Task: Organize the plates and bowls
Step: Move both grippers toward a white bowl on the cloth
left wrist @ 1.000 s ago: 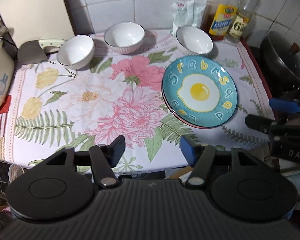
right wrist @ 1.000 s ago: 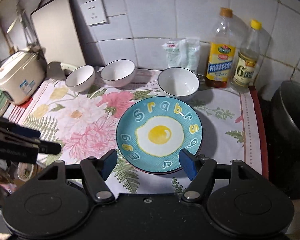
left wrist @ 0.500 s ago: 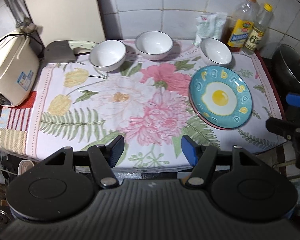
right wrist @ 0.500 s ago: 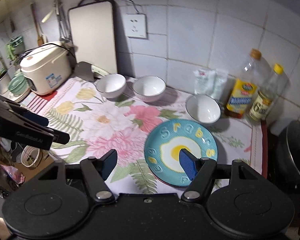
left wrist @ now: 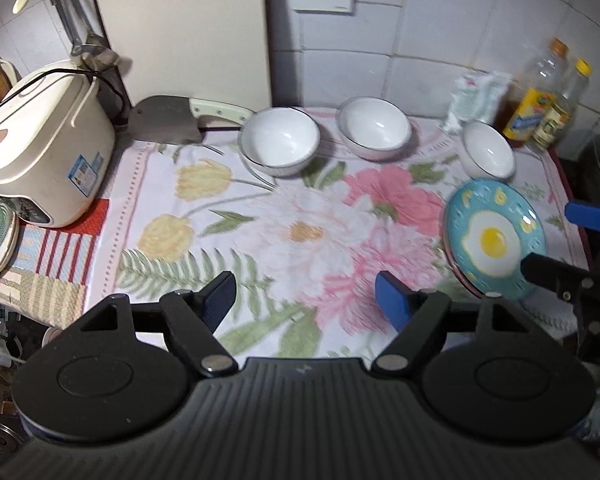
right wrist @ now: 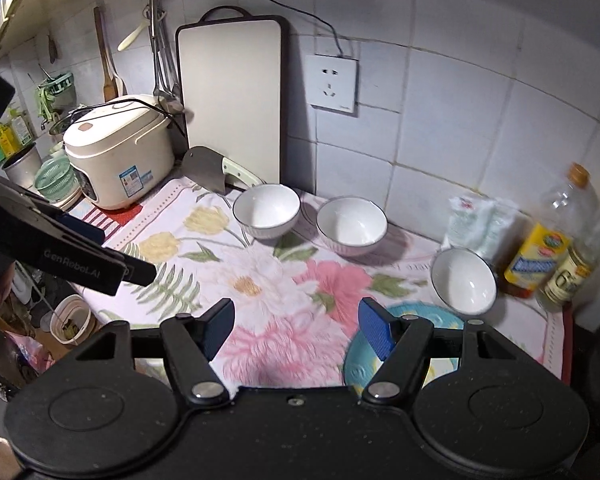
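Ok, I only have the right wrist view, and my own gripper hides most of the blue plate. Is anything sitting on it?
Observer: No. The left wrist view shows the blue plate whole. It is bare, with only a fried-egg picture on it.
Operator: Where is my gripper relative to it?
Observer: The right gripper is open at the plate's right side. One fingertip overlaps the near rim in the image, but I cannot tell whether it touches.
Operator: Is it a single plate?
Observer: Probably not. A reddish rim peeks out under its left edge, which suggests a second plate beneath.
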A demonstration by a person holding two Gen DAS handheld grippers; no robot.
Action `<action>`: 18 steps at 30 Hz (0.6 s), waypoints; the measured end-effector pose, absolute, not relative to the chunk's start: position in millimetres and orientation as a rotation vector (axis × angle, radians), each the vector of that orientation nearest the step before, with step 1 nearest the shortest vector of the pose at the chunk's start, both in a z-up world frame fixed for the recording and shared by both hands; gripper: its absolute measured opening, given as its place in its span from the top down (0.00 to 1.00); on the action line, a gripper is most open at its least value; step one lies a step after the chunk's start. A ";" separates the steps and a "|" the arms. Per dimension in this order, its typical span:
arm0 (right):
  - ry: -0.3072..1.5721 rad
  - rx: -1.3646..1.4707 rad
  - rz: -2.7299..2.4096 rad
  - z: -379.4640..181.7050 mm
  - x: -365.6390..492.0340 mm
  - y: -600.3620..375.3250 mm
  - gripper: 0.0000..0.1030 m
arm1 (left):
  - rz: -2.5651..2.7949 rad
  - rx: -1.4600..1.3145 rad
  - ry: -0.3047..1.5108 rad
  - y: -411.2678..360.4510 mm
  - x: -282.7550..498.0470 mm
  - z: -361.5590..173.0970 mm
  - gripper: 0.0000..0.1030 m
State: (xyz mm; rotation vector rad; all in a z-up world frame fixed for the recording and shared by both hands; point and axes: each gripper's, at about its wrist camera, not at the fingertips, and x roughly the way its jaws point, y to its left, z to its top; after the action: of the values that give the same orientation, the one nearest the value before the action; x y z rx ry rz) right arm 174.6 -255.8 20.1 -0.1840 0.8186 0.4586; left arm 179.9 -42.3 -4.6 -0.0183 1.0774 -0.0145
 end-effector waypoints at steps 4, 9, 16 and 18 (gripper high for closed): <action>0.810 -0.166 0.457 15.2 197.6 -232.6 0.29 | -0.017 -0.038 1.067 -12.7 208.6 -5.4 0.26; 0.800 -0.126 0.445 -1.5 231.7 -206.7 0.29 | -0.019 -0.041 1.068 15.2 242.5 -14.4 0.26; 0.777 -0.030 0.407 -38.4 283.0 -184.2 0.29 | 0.010 -0.048 1.048 38.4 282.9 -43.1 0.26; 0.781 -0.010 0.403 -48.0 296.4 -178.8 0.29 | 0.010 -0.061 1.052 42.4 291.8 -51.4 0.26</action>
State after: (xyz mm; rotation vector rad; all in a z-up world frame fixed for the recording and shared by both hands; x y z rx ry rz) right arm 296.4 -178.8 -48.0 -0.0101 0.7810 0.4028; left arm 291.8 42.4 -51.4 -0.0614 1.0520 0.0104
